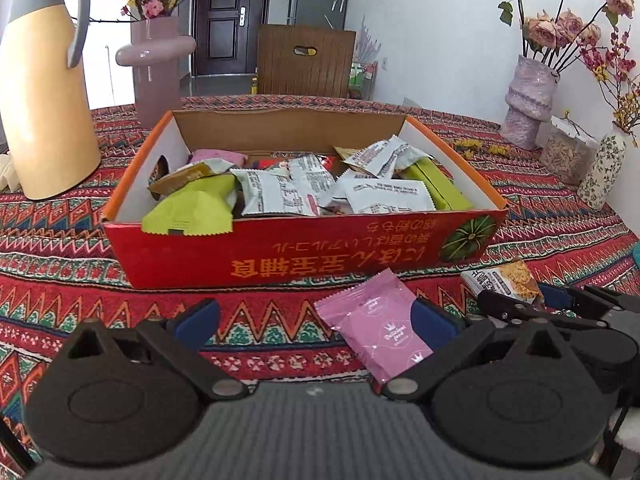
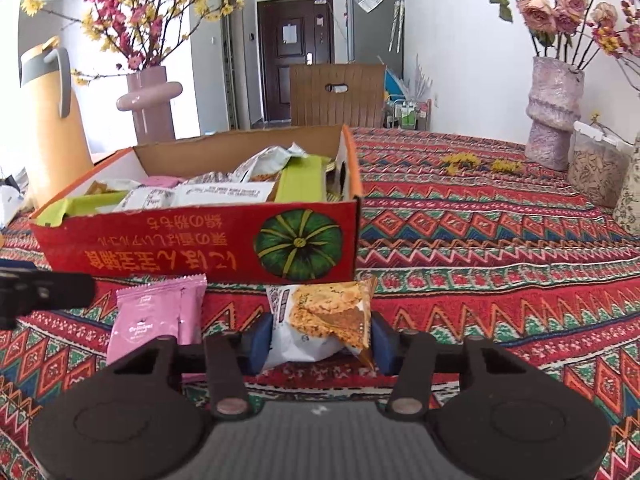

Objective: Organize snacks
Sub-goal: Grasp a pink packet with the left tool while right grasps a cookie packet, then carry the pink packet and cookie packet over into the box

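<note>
Lying on the patterned tablecloth (image 2: 480,240) just in front of the red snack box (image 2: 192,240), two loose packets remain outside it. White packet with a cracker picture (image 2: 320,320): sits between the blue pads of the right gripper (image 2: 320,334), both pads against its sides, wrapper bulging slightly between them. No earlier view to compare.

Pink packet (image 1: 374,328): flat on the cloth, just left of the cracker packet, near the box's front wall. Left gripper (image 1: 316,324) is spread wide; its right-side pad (image 1: 430,326) overlaps the pink packet's edge, its left-side pad (image 1: 198,322) is well apart over bare cloth. Pink packet not pinched.

Box: open-topped cardboard, red front with upside-down yellow lettering and a green pumpkin picture, orange rim. Inside, a heap of snacks: white printed packets (image 1: 384,196), green packets (image 1: 188,208), one pink packet (image 1: 218,157) toward the back.

Around: yellow thermos jug (image 1: 44,92) with grey handle left of the box; pink vase with blossom branches (image 1: 156,64) behind it; textured vase of dried roses (image 1: 528,100) at far right, clear container (image 1: 568,156) beside it. Wooden chair (image 1: 306,62) beyond the table.
</note>
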`<act>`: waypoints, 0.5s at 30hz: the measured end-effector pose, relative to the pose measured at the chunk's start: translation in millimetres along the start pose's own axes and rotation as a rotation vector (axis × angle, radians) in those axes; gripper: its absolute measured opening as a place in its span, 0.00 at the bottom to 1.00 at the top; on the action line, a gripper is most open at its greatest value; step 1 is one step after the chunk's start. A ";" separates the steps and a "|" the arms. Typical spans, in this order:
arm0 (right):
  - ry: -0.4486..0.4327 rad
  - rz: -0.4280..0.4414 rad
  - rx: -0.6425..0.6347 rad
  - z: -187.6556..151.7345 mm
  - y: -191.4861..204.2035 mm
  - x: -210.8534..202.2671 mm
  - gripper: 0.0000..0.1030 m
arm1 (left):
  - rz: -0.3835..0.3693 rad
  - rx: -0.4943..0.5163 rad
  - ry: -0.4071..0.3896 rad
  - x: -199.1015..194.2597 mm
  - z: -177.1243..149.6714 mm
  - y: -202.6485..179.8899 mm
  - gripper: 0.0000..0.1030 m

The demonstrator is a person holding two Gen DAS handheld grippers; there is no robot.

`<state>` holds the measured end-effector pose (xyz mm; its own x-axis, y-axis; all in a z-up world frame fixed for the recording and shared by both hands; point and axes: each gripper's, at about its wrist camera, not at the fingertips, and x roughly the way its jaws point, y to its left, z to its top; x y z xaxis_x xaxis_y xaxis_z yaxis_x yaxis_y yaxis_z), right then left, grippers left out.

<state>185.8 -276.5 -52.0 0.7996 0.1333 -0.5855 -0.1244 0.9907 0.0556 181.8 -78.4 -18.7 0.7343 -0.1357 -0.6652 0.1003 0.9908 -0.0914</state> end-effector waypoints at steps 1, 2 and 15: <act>-0.011 -0.005 0.004 -0.6 -2.7 -3.3 0.48 | -0.003 -0.003 0.015 4.3 1.4 -4.6 1.00; -0.019 -0.008 0.007 -1.2 -5.4 -6.0 0.48 | -0.007 -0.007 0.029 8.3 2.7 -8.5 1.00; -0.058 -0.021 0.034 -10.3 -26.8 -22.7 0.48 | 0.055 -0.062 0.193 54.7 5.1 -45.9 1.00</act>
<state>164.9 -306.4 -48.6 0.8348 0.1131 -0.5388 -0.0883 0.9935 0.0717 220.7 -131.3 -47.1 0.5948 -0.0849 -0.7994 0.0178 0.9956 -0.0925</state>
